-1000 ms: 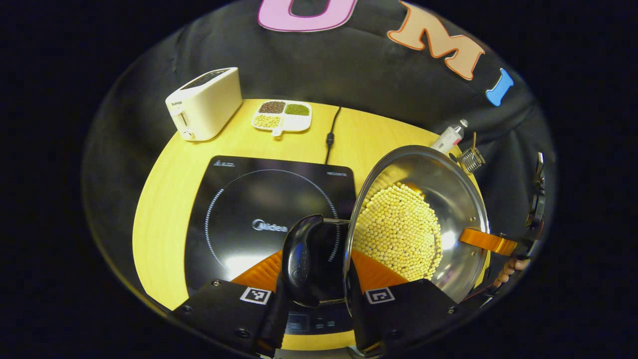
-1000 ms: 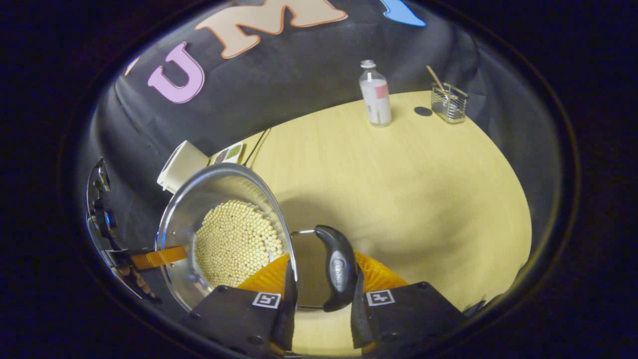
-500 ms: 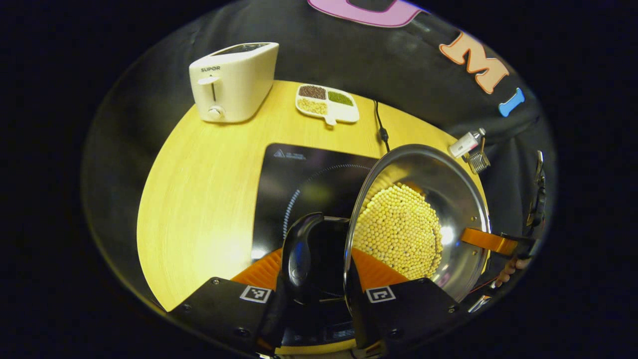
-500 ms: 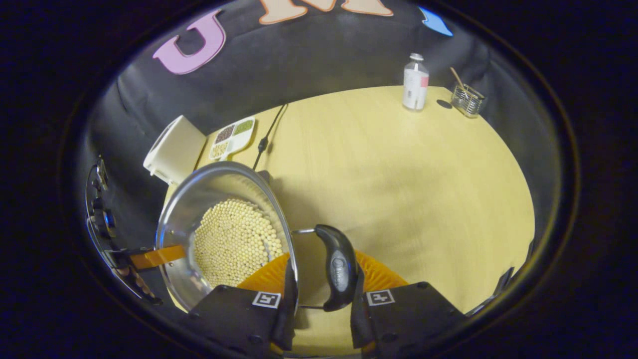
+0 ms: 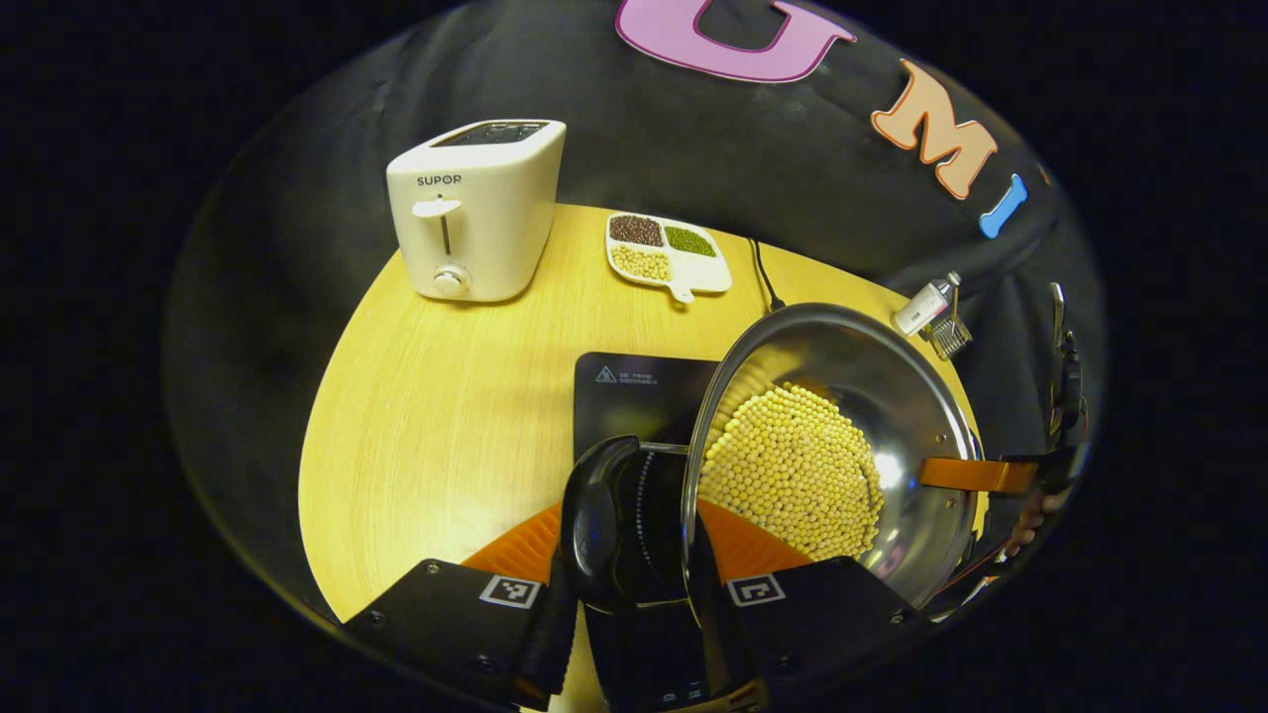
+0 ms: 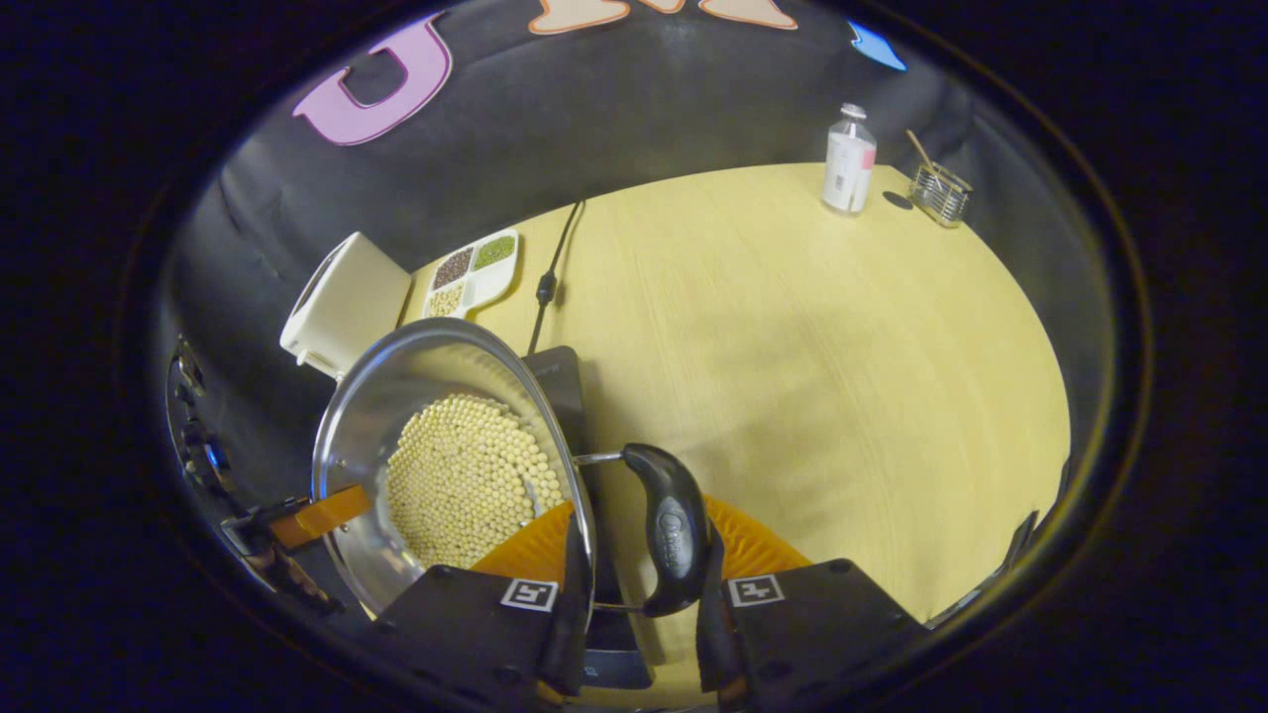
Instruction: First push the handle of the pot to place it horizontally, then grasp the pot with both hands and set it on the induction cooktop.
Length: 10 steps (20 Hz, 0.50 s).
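A steel pot holding yellow beans hangs between both grippers above the black induction cooktop. My left gripper is shut on the pot's black left handle, which lies level. My right gripper is shut on the black right handle, beside the pot's rim. In the left gripper view the right gripper's orange finger shows at the pot's far side. A corner of the cooktop peeks out under the pot in the right gripper view.
On the yellow table, a white toaster stands at the back left. A divided dish of beans and the cooktop's cord lie behind the cooktop. A bottle and a wire holder stand far right.
Both grippers have carried the pot leftwards over the cooktop, which is now mostly hidden beneath it. The toaster looks closer. Both grips are unchanged.
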Each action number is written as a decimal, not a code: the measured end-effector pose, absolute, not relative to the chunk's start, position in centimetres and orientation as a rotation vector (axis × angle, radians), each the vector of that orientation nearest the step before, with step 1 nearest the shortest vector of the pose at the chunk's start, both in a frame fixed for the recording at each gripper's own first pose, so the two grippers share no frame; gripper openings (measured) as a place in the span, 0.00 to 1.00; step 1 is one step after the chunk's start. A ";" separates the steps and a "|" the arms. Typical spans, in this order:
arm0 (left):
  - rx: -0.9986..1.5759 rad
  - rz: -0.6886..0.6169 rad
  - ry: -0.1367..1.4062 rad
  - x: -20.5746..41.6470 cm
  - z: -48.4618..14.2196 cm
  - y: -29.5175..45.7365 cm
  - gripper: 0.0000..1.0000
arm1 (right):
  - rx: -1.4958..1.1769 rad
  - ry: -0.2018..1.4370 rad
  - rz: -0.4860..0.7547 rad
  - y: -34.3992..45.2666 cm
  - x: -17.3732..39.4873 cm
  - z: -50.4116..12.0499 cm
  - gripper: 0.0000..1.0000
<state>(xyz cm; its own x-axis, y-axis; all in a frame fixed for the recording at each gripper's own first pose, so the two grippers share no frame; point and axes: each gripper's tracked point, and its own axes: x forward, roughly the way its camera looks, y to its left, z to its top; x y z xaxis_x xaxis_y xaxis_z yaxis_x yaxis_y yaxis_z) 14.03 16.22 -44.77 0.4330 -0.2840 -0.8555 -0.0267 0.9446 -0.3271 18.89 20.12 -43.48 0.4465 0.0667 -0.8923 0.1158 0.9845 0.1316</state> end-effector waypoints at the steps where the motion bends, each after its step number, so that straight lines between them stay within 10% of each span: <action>1: -0.307 -0.161 1.112 14.2 -45.0 16.4 0.54 | 0.188 1.113 -0.028 20.3 18.8 -43.5 0.41; 10: -0.266 -0.086 1.103 12.9 -45.4 17.1 0.78 | 0.322 1.109 -0.007 20.4 18.5 -42.9 0.64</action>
